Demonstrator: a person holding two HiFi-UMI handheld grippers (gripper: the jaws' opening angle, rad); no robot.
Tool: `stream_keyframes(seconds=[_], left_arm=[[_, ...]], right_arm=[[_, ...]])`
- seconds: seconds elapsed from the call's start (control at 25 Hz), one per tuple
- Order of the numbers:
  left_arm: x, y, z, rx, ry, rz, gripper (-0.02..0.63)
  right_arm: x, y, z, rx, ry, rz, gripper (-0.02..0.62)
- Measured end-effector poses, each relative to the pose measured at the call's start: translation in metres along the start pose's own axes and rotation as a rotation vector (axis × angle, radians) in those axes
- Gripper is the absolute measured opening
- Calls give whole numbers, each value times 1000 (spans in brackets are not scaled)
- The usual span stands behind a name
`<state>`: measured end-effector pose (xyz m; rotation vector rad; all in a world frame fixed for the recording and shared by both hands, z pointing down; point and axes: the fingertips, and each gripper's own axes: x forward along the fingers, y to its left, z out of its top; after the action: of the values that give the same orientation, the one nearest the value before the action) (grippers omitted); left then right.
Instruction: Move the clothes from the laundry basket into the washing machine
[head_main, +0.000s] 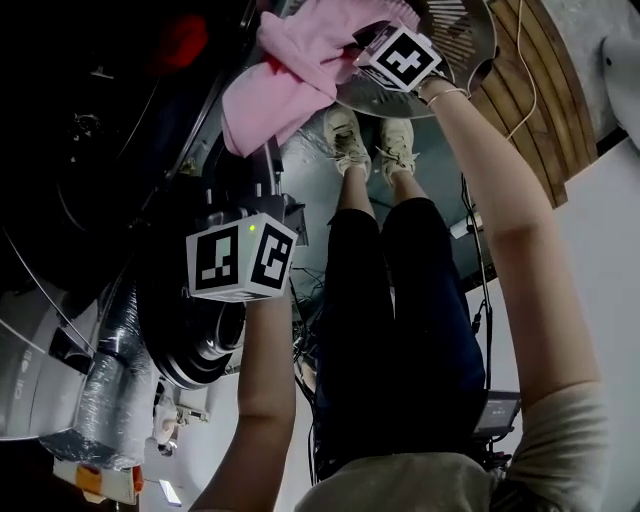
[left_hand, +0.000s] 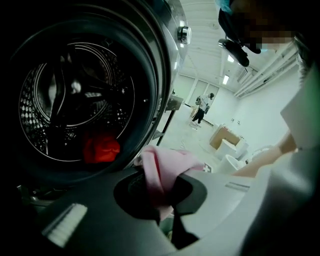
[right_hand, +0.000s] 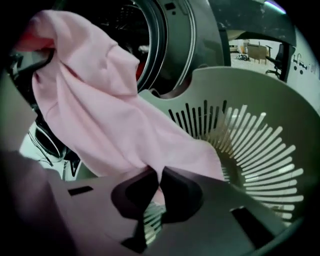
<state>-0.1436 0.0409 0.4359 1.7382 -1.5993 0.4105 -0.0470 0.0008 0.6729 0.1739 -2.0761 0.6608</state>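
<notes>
A pink garment (head_main: 290, 70) hangs stretched between my two grippers, from the grey slatted laundry basket (head_main: 465, 45) toward the washing machine's open drum (head_main: 100, 150). The left gripper (left_hand: 167, 200) is shut on one end of the pink garment (left_hand: 167, 165), just outside the drum (left_hand: 75, 100). A red garment (left_hand: 101, 149) lies inside the drum. Over the basket (right_hand: 250, 130), the right gripper (right_hand: 159, 192) is shut on the other end of the pink garment (right_hand: 100, 110). In the head view the left gripper (head_main: 262, 160) is below the cloth and the right gripper (head_main: 362, 38) is at the basket's rim.
The person's legs and pale shoes (head_main: 372, 140) stand between machine and basket. A ribbed grey hose (head_main: 110, 370) lies at the lower left. Cables (head_main: 480, 290) run along the floor. Far off, a person (left_hand: 202, 107) and boxes (left_hand: 225, 140) stand in the bright room.
</notes>
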Motion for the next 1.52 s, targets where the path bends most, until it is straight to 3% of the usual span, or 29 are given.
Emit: stream_keyframes(seconds=[0.28, 0.32, 0.44, 0.52, 0.6, 0.68, 0.88, 1.04, 1.08, 1.12, 1.16, 1.36, 1.52], left_arm=[[25, -41, -10, -88, -8, -154, 23], [28, -48, -10, -86, -14, -173, 53], [35, -71, -9, -69, -5, -257, 235], [38, -87, -14, -2, 19, -312, 303], [40, -100, -24, 115, 58, -340, 355], [44, -108, -29, 221, 68, -341, 373], [66, -116, -6, 280, -39, -320, 376], [85, -112, 3, 370, -64, -288, 365], [86, -108, 5, 373, -67, -275, 319], [86, -103, 6, 373, -67, -263, 208], [85, -100, 5, 375, -64, -256, 165], [79, -77, -10, 361, -2, -210, 102], [71, -31, 0, 306, 10, -75, 94]], right_arm=[[-112, 22, 32, 260, -290, -24, 17], [-128, 28, 36, 284, -320, -22, 17], [-173, 42, 51, 320, -391, -17, 17], [-202, 45, 64, 349, -450, -19, 17], [-228, 50, 79, 384, -511, -10, 17], [-246, 57, 94, 403, -558, 16, 17], [-256, 81, 120, 455, -621, 119, 17], [-240, 103, 124, 451, -597, 180, 17], [-237, 104, 123, 453, -598, 176, 17], [-235, 104, 122, 460, -604, 175, 17], [-234, 103, 121, 468, -610, 180, 17], [-218, 108, 112, 449, -575, 182, 18], [-210, 108, 104, 533, -614, 188, 18]])
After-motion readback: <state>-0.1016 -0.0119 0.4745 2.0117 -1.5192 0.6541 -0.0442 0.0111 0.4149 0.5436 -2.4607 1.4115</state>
